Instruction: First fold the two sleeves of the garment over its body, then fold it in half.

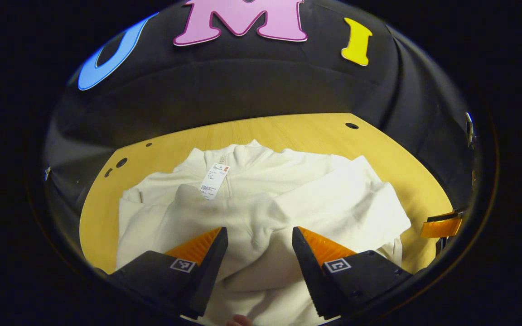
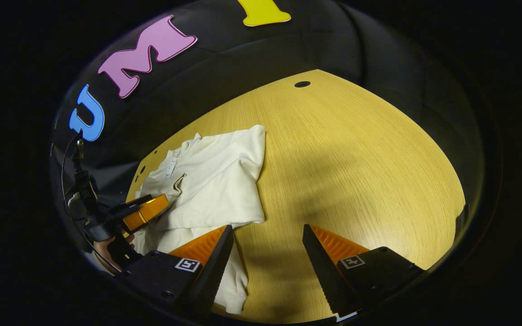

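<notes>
Cream garment (image 1: 261, 203) flat on table, both sleeves folded in.

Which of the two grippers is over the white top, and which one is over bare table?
The left gripper is over the white garment, its open jaws framing cloth. The right gripper, also open, frames bare wooden table beside the garment's edge.

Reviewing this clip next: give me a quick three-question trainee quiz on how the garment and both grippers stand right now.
1. True or false: the left gripper is clamped on the garment.
2. What does the right gripper have between its fingertips: A sleeve, B bare table, C hang tag?
3. Fill in: both sleeves lie folded over the garment's ____.

Key:
1. False; its fingers stand apart above the cloth.
2. B; the garment lies to one side, passing under one finger.
3. Body; the hang tag sits near the collar, and the half fold looks not yet done.
</notes>
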Demonstrator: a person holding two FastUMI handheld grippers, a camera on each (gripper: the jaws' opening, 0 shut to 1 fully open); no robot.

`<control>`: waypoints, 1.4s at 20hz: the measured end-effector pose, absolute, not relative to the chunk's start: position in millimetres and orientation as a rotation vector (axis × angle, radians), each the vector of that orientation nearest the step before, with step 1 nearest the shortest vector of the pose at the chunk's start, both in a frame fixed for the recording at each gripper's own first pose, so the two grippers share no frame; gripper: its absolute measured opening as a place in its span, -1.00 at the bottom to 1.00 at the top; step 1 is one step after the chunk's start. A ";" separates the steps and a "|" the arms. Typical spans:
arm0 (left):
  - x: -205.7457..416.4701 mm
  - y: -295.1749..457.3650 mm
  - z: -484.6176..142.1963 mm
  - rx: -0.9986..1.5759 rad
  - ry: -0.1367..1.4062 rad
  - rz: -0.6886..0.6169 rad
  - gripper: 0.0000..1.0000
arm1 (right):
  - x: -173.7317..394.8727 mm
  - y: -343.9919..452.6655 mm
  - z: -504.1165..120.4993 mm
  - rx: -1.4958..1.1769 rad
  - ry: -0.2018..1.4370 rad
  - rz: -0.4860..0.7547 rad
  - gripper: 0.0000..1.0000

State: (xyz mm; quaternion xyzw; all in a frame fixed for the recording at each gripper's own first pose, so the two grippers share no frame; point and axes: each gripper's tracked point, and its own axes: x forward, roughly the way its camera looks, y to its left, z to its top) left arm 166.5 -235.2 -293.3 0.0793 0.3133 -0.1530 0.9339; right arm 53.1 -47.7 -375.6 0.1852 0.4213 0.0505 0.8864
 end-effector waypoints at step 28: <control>-14.5 19.7 -338.4 -0.001 0.831 -0.161 0.78 | -69.0 34.4 -403.2 0.217 0.989 0.079 0.90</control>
